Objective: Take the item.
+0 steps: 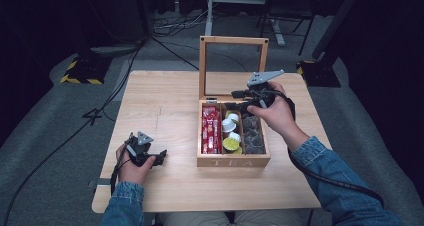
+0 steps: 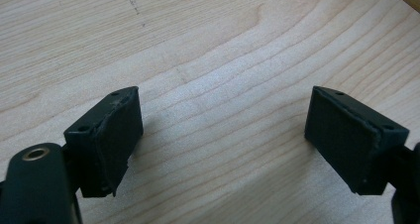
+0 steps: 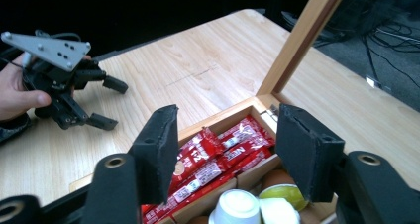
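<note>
We hold the right gripper over the back of the open wooden tea box, our right hand wrapped around its body and the denim-sleeved forearm angling in from the lower right. In the right gripper view its jaws stand partly apart with nothing pressed between the pads; below them lie the red sachets in the box's left compartment and the small white-lidded cups in the middle one. The dark pods fill the right compartment. The box's glass-paned lid stands upright behind.

Our left hand rests on the light wooden table well apart from the box, holding the left gripper low and level, pointed toward the box. Its jaws stand wide apart over bare wood, gripping nothing.
</note>
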